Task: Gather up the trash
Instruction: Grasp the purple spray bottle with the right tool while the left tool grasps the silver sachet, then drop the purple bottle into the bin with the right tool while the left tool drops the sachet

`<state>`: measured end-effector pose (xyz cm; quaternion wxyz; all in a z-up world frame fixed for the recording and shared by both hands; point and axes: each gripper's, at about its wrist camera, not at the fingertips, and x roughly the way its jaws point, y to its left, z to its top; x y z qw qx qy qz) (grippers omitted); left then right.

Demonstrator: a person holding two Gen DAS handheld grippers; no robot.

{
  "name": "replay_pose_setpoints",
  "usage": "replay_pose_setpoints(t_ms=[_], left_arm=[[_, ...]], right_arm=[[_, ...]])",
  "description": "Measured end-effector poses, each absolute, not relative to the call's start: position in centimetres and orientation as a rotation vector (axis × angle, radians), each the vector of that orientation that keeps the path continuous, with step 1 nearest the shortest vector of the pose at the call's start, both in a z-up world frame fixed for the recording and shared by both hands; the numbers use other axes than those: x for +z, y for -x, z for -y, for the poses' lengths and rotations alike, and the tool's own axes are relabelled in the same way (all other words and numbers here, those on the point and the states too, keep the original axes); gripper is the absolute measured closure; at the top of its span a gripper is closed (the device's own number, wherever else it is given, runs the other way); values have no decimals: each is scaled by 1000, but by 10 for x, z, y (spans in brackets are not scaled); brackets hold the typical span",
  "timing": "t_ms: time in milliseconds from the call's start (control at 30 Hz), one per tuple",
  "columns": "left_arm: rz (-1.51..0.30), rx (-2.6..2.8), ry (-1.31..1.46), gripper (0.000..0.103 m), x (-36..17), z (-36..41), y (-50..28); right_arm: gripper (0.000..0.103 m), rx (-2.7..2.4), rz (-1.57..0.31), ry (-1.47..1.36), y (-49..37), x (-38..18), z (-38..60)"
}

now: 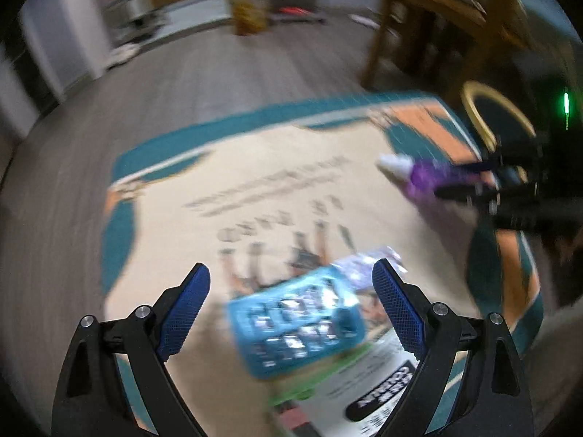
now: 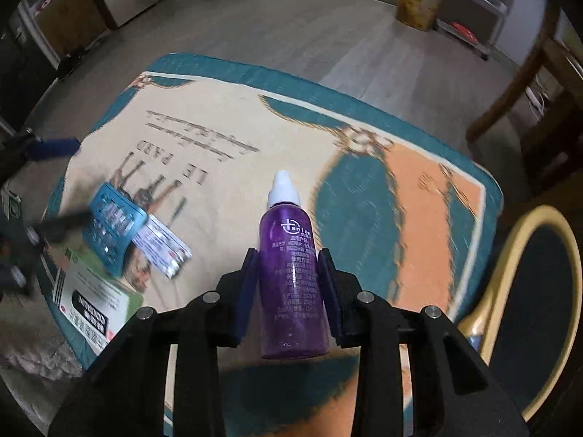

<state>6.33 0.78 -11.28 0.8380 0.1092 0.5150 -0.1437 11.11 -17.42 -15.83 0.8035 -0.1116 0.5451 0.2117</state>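
Note:
My right gripper (image 2: 288,258) is shut on a purple bottle (image 2: 291,269) with a white cap, held above the rug; the bottle also shows in the left wrist view (image 1: 422,178). My left gripper (image 1: 291,276) is open above a blue wrapper (image 1: 295,324) with a silvery end that lies on the rug. The wrapper sits between and below the blue pads (image 1: 395,306), not touching them. The same wrapper (image 2: 113,222) shows at left in the right wrist view. A white and green flat box (image 1: 368,386) lies under the wrapper's near end.
A teal, cream and orange rug (image 2: 364,189) covers the wooden floor. A round bin with a yellow rim (image 2: 539,302) stands at right of the rug. Wooden chair legs (image 1: 379,29) stand beyond it. A yellow patterned bin (image 2: 419,0) stands far back.

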Motion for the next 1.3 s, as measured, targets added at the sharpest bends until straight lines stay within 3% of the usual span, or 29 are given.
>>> replay_pose_setpoints(t_ms=[200,333,767,833,1300], left_arm=[[-1175,-400,-313,14,-143,36,-64],[-1234,-425,-338,33,-158,50,-67],[-1222,-443,-346,45,-163,63,-69],[-1209,-452,-342,52,-157,64,-68],[-1130,-462,-308,53,-120,51,-56]], right_arm=[[70,392,-1227,248,-105,-169,205],[71,390,-1255,240,-104,-175,216],[71,391,-1249,303,-101,-183,197],[72,385,-1259,267,-103,-182,200],[72,352,-1178,133,-100,-139,231]])
